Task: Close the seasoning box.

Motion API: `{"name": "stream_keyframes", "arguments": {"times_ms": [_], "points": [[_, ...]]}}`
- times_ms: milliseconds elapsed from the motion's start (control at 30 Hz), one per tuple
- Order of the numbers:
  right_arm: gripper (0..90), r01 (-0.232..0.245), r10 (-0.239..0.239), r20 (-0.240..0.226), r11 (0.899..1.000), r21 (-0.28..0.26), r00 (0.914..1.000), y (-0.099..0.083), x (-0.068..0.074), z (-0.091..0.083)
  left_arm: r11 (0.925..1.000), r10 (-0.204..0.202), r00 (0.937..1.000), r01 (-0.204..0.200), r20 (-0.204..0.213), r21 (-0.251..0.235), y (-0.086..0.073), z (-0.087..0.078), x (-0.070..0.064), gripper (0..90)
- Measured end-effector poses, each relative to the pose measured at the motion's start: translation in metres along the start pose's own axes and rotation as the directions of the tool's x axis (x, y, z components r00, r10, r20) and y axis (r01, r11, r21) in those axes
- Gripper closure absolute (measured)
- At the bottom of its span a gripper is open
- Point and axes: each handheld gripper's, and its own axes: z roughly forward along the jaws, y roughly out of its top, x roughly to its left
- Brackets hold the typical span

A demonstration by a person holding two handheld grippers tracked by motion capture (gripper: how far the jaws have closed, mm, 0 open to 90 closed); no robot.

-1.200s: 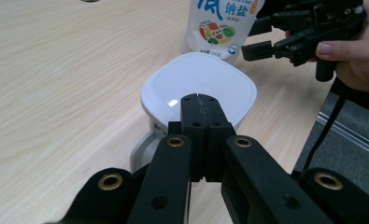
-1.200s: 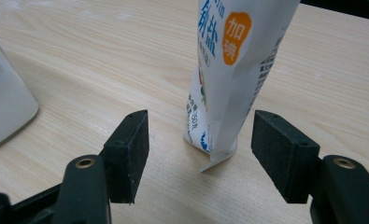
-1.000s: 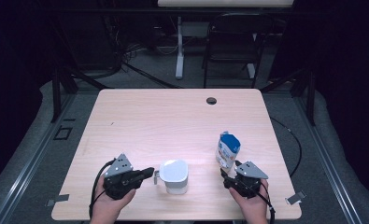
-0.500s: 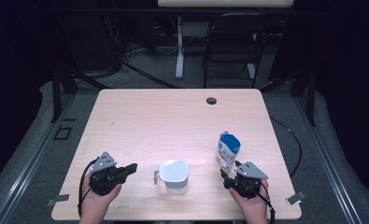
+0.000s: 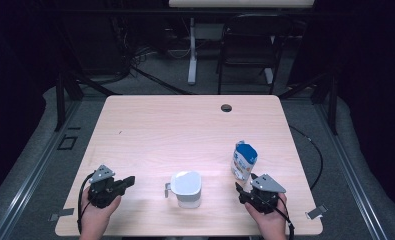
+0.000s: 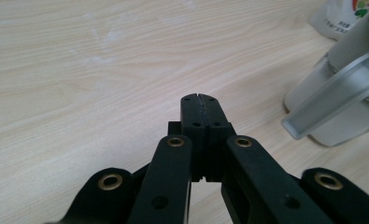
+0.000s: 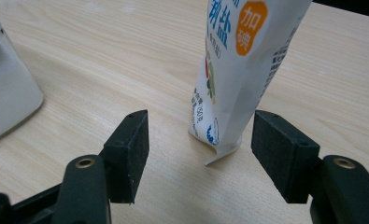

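Observation:
A white cup (image 5: 186, 187) with a small handle on its left stands near the table's front edge. To its right a blue and white pouch (image 5: 243, 160) stands upright. My left gripper (image 5: 130, 180) rests left of the cup, apart from it and pointing at it. Its jaws are shut on nothing (image 6: 201, 100), with the cup (image 6: 336, 102) ahead to the right. My right gripper (image 5: 241, 187) sits just in front of the pouch. It is open (image 7: 205, 140), and the pouch's (image 7: 238, 70) lower end stands between and slightly beyond its pads without touching them.
The wooden table (image 5: 185, 130) has a dark round cable hole (image 5: 226, 107) at the back right. A chair (image 5: 247, 50) and a desk leg stand on the floor behind it. A cable (image 5: 312, 150) hangs off the right edge.
My left gripper has drawn back to the left, away from the cup's handle. The right gripper, the cup and the pouch have stayed where they were.

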Motion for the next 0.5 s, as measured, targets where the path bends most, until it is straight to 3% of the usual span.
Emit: {"name": "stream_keyframes", "arguments": {"times_ms": [500], "points": [[36.8,0.01,-0.01,-0.001,1.0,0.009,1.0,-0.001,0.001,0.001,0.9987,-0.051,0.9963,0.051,-0.07,0.006,-0.012,0.001,0.02,90.0]]}}
